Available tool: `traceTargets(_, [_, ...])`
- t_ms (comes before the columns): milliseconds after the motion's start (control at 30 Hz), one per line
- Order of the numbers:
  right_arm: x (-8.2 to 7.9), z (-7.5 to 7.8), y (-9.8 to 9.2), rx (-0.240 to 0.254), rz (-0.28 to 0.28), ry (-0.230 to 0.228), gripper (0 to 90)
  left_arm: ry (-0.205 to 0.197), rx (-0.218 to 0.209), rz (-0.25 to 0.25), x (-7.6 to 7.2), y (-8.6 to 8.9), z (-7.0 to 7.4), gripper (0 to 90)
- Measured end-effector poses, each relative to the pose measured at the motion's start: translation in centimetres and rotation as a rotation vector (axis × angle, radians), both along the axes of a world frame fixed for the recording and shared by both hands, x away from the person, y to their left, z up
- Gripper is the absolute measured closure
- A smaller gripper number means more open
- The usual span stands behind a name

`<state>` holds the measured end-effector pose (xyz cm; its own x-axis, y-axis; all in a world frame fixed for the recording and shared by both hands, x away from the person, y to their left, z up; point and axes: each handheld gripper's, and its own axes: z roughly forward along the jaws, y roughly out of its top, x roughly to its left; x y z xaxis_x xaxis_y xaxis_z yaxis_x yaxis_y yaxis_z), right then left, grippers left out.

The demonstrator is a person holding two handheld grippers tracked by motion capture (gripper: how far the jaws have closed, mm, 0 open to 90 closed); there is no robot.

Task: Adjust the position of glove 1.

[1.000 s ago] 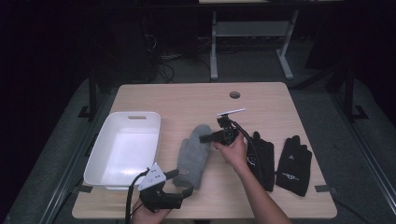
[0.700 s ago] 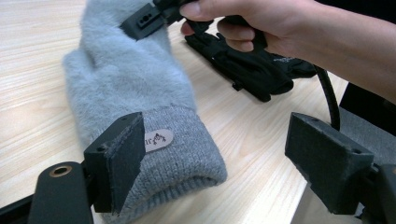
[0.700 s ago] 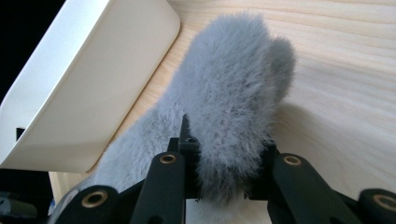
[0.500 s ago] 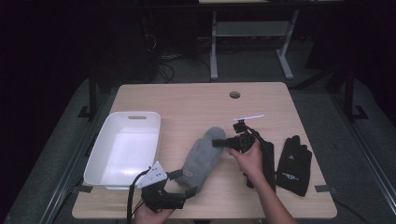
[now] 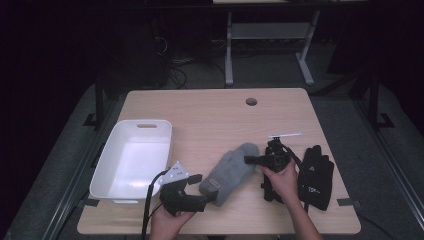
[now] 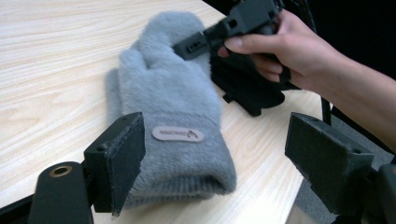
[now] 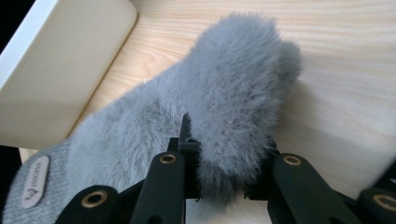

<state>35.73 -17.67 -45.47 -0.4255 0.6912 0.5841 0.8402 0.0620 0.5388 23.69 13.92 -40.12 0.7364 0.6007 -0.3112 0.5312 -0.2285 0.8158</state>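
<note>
High view: grey mitten (image 5: 231,172) lies flat on the bench (image 5: 210,115), just right of the white bin (image 5: 131,165), which serves as my landmark. My right tool (image 5: 248,159) is clamped on the mitten's fingertip end, the end farther from the bin; the right gripper view shows fur pinched between the jaws. My left tool (image 5: 212,195) sits at the cuff, below the bin's near right corner, jaws spread wide, gripping nothing. Black gloves (image 5: 314,176) lie beyond the mitten, well apart from the bin.

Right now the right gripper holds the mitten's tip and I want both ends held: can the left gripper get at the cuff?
Probably yes: the left gripper is open, its fingers flanking the grey mitten cuff, nothing between.
</note>
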Motion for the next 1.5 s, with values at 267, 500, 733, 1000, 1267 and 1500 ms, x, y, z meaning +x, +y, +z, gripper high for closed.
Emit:
traceTargets(267, [-0.1,-0.2,-0.3,-0.009,-0.005,0.001,73.0,0.074,0.07,0.044,2.4,-0.7,-0.9,20.4])
traceTargets(500, [0.0,-0.4,-0.6,-0.009,-0.011,0.001,73.0,0.206,0.057,0.059,4.2,-0.5,-2.5,20.0])
traceTargets(733, [0.0,-0.5,-0.7,-0.017,-0.008,-0.003,72.9,0.332,0.048,0.04,5.4,-0.7,-3.8,20.4])
traceTargets(1000, [0.0,-0.7,-0.8,-0.016,-0.014,0.0,72.8,0.43,0.037,0.012,6.1,-0.8,-4.7,19.1])
traceTargets(1267, [0.0,-1.0,-0.9,-0.008,-0.021,0.003,72.8,0.526,0.002,-0.05,6.7,-1.3,-5.4,20.7])
traceTargets(1500, [0.0,-1.1,-0.9,0.001,-0.025,0.002,72.6,0.529,-0.011,-0.067,6.9,-0.8,-5.4,36.6])
